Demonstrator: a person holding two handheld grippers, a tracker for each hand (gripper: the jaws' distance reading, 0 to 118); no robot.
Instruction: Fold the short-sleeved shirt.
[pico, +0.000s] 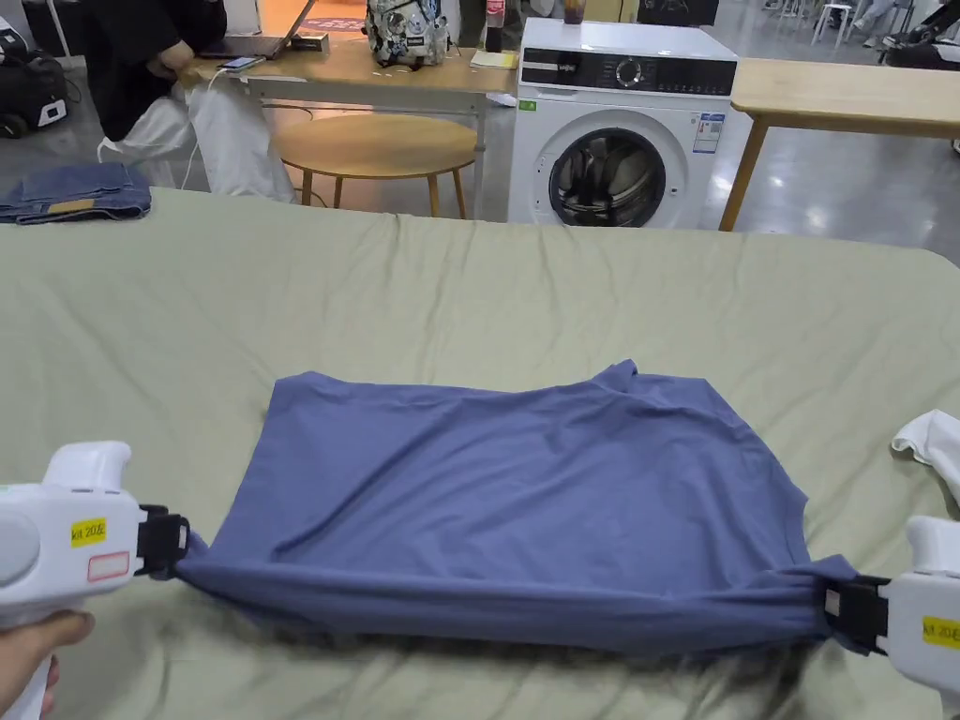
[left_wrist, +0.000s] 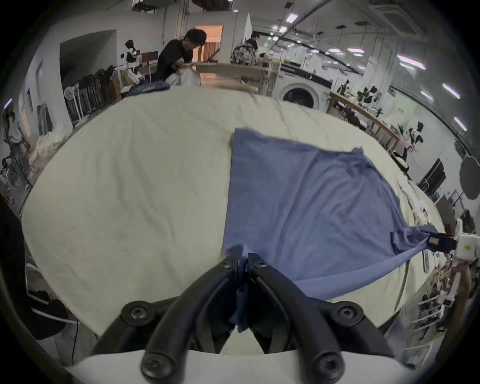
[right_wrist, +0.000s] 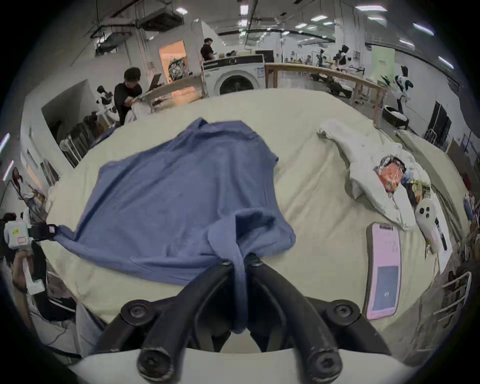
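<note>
A blue short-sleeved shirt (pico: 525, 487) lies spread on the pale green bed sheet (pico: 469, 281), its near edge lifted and pulled taut between both grippers. My left gripper (pico: 183, 544) is shut on the shirt's near left corner, and blue cloth (left_wrist: 298, 207) runs between its jaws in the left gripper view. At the near right, my right gripper (pico: 830, 600) is shut on the bunched sleeve end; the fabric (right_wrist: 181, 187) hangs through its jaws. The far half of the shirt rests flat on the sheet.
A white garment (pico: 928, 445) lies at the right edge, with a phone (right_wrist: 383, 272) and a white device (right_wrist: 428, 223) near it. Folded jeans (pico: 75, 192) sit at the far left corner. Beyond the bed stand a washing machine (pico: 619, 131), wooden tables and a seated person (pico: 141, 56).
</note>
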